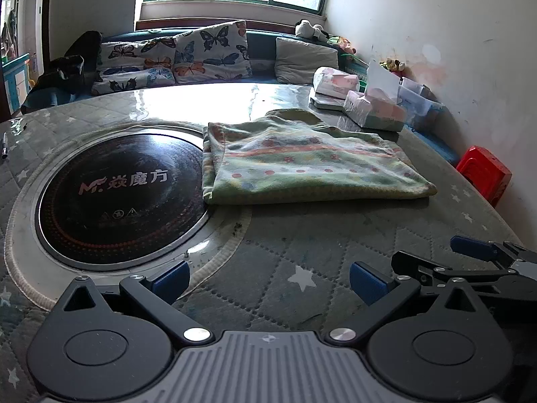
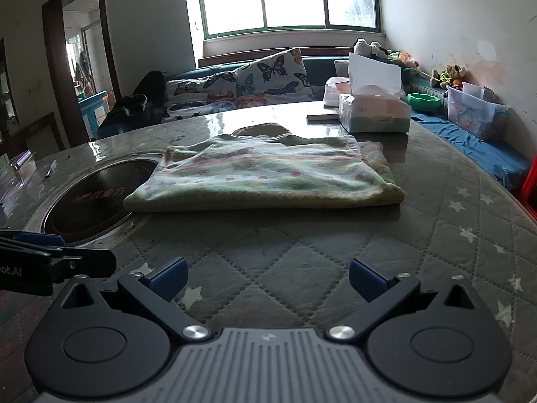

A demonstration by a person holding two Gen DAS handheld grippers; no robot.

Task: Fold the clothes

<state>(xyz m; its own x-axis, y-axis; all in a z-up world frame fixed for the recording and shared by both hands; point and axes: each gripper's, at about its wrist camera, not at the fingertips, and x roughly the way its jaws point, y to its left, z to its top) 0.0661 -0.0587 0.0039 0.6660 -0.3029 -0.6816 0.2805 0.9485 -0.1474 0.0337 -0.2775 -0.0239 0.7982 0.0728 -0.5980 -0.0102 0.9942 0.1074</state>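
Garment [image 2: 265,174] lies folded flat, long axis across, fold edge nearest.

Both wrist views sit low over the worktop [image 1: 268,252] near edge, facing 12 o'clock toward the window [image 2: 288,0]. The left view stands nearer the round cooktop [image 1: 117,194]; they share the folded cloth [image 2: 265,174], close ahead.

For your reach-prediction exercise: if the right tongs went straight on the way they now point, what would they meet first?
Most likely the near folded edge of the green patterned garment. The right tongs stand open and empty over bare quilted table cover, with nothing visible between; their height is hard to judge.
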